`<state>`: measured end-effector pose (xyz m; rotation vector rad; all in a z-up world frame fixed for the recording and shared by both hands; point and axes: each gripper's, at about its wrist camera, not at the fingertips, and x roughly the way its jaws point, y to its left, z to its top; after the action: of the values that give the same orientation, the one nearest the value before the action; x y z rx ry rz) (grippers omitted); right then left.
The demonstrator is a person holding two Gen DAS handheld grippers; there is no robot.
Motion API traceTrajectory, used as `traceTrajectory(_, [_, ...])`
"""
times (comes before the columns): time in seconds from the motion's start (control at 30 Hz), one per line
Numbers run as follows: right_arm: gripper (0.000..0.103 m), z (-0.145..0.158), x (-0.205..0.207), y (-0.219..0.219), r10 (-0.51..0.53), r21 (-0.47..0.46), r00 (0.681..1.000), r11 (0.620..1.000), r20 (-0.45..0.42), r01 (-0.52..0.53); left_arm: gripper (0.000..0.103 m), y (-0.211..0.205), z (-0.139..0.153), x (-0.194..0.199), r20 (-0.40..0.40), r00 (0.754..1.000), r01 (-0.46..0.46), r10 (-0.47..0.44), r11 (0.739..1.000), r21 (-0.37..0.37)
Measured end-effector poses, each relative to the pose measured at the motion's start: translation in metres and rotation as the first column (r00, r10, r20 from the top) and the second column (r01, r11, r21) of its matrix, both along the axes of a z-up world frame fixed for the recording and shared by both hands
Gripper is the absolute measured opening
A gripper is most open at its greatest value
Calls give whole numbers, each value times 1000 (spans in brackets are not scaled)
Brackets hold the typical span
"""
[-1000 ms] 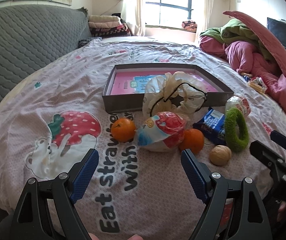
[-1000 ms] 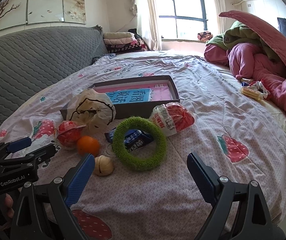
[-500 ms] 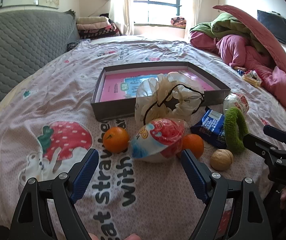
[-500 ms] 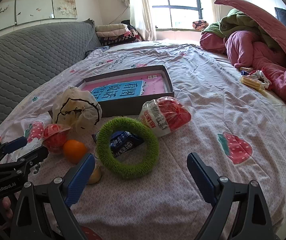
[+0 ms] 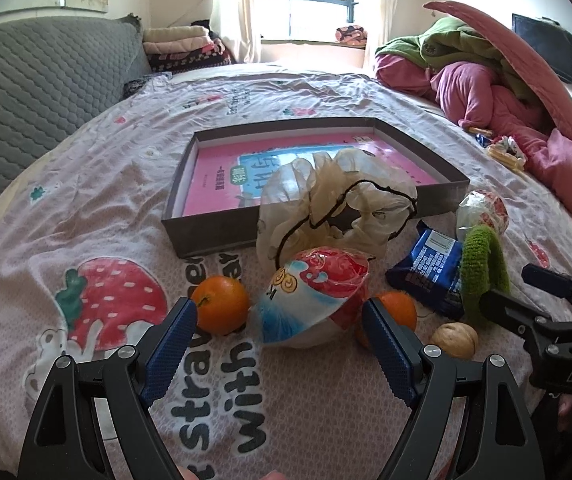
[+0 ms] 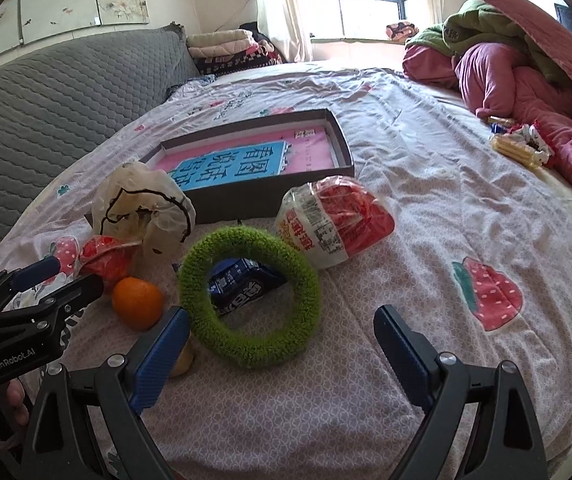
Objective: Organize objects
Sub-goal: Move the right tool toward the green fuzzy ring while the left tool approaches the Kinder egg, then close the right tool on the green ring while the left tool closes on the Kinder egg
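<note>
My left gripper (image 5: 279, 322) is open, its jaws either side of a red-and-blue snack bag (image 5: 312, 296) just ahead. Two oranges (image 5: 221, 304) (image 5: 400, 310), a walnut (image 5: 454, 339), a blue packet (image 5: 428, 270) and a tied plastic bag (image 5: 338, 200) lie around it. A shallow grey box (image 5: 209, 236) with a pink book stands behind. My right gripper (image 6: 281, 338) is open and empty just before a green fuzzy ring (image 6: 249, 296). A red-and-white snack bag (image 6: 336, 220) lies behind the ring, in front of the box (image 6: 241, 202).
A grey padded headboard (image 5: 33, 84) runs along the left. Piled pink and green quilts (image 5: 498, 80) lie at the right, with wrapped snacks (image 6: 520, 146) beside them. Folded blankets (image 5: 181, 42) are stacked by the window.
Both grippers have moved forward toward the objects. The snack bag now sits between the left jaws, and the green ring is nearer the right jaws. No object has moved.
</note>
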<state>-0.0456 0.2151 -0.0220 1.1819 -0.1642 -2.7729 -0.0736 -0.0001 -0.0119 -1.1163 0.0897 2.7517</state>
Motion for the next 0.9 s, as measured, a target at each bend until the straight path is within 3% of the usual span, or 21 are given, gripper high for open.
traceTrajectory(0.47, [91,-11,-13,-2,15,-47,998,999,53,-12,85,2,-6,-19,42,999,15,-18,999,51])
traceTrajectory(0.77, [63,-12,-12,-16,65,-3,997,998,37,-65,83,2,-5,-20,49,998,36,-40,996,76])
traceTrajectory(0.9, [52,-11,-10,-19,83,5,996,997,23,-83,64,5,-4,-19,45,997,59,-63,995,75])
